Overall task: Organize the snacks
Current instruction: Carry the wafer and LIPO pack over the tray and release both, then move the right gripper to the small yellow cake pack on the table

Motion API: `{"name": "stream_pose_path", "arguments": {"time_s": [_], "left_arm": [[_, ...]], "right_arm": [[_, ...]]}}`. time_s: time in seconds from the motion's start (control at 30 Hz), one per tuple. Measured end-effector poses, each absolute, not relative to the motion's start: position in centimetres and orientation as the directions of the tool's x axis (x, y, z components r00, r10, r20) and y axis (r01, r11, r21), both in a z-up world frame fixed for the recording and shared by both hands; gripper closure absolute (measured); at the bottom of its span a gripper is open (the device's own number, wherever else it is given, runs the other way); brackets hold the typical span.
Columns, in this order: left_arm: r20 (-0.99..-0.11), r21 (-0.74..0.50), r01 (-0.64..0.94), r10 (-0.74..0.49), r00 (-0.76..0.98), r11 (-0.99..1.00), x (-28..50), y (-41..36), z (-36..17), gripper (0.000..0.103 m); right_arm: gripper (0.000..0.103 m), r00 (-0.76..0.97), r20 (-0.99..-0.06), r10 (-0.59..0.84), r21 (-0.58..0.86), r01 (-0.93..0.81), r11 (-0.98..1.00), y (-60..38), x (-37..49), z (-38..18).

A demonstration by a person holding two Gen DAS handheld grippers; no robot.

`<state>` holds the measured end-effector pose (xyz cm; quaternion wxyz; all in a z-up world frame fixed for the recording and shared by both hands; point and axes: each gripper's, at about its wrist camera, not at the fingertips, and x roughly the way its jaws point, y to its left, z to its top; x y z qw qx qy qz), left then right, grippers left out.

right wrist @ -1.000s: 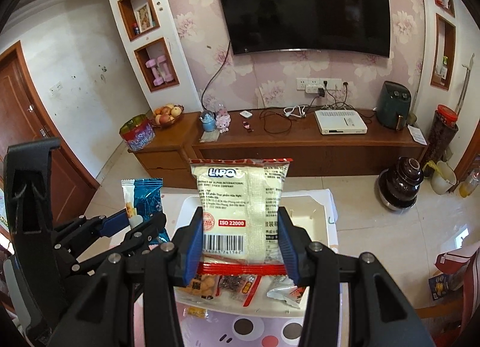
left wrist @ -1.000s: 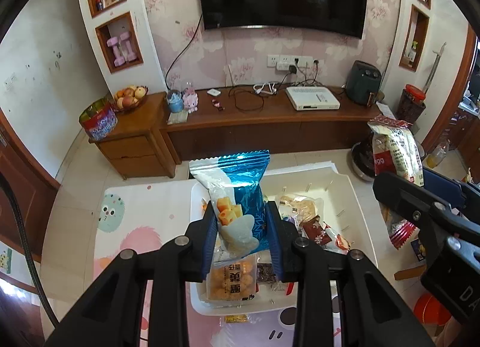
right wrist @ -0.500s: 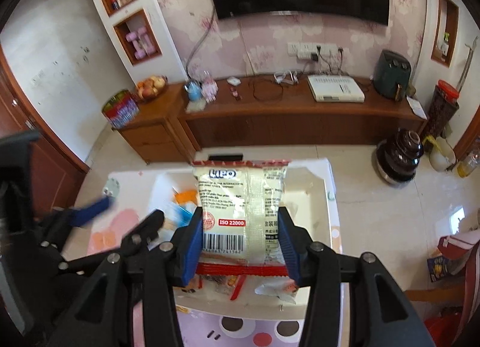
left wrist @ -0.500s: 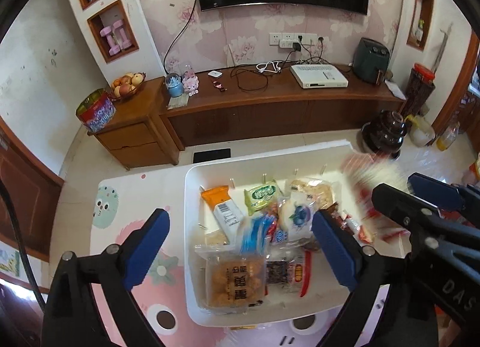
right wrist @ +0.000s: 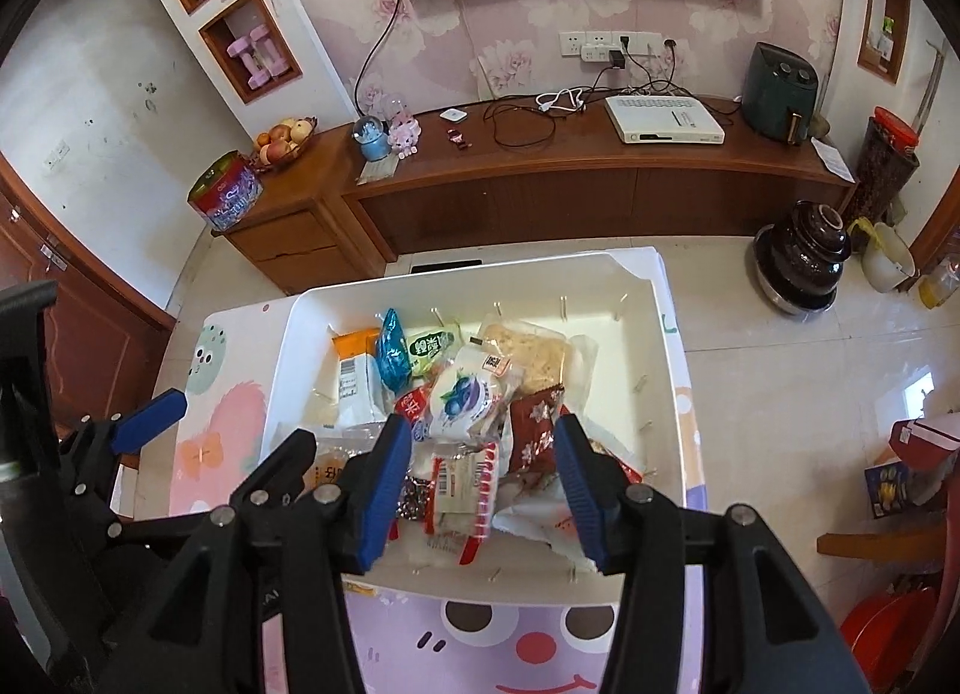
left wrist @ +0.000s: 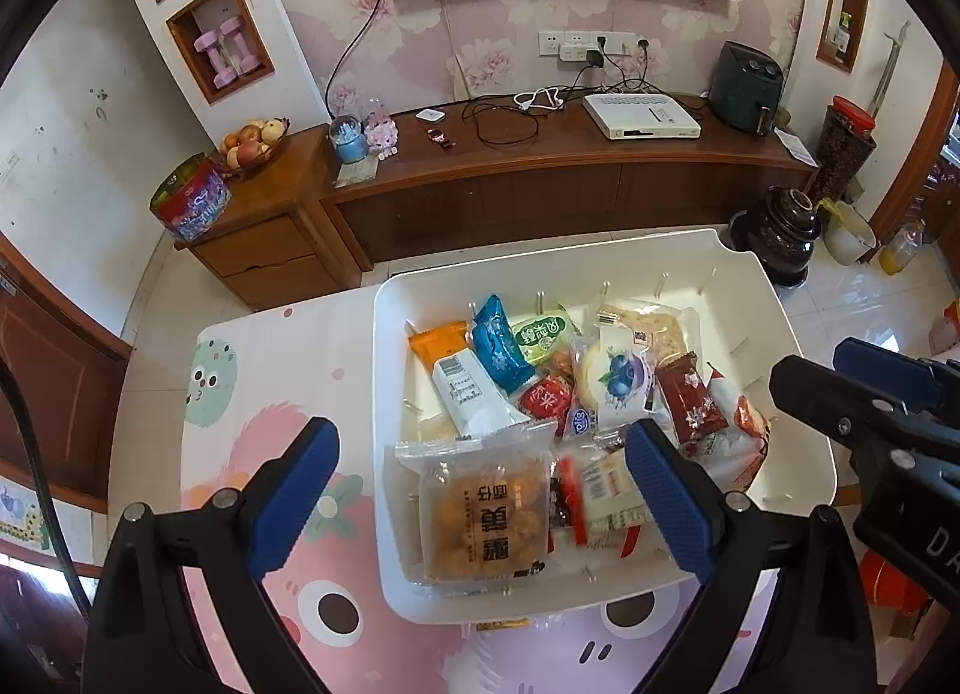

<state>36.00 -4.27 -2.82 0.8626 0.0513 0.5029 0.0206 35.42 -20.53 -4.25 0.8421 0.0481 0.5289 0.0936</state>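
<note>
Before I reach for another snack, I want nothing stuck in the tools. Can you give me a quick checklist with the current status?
1. Left gripper empty: ok, jaws wide open, nothing between them.
2. Right gripper free: ok, jaws apart; the red-and-white packet sits below them in the white bin, pads not touching it.
3. Blue packet in the bin: ok, leaning among the other snacks.
4. Everything inside the bin: not ok, a yellow wrapper pokes out under its near rim.
5. Red-and-white packet settled: cannot tell, it looks blurred.
</note>
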Motion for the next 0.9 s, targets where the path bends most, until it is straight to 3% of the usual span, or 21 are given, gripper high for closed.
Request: {"name": "stream_pose_path", "arguments": {"time_s": [0.9], "left_arm": [[-0.825, 0.085, -0.003, 0.072, 0.561, 0.996, 26.1, 0.9, 0.0, 0.007]], "right_arm": [[0.053, 0.488, -0.839, 0.242, 0.202, -0.134, 0.97, -17.3, 26.6, -2.1]]}}
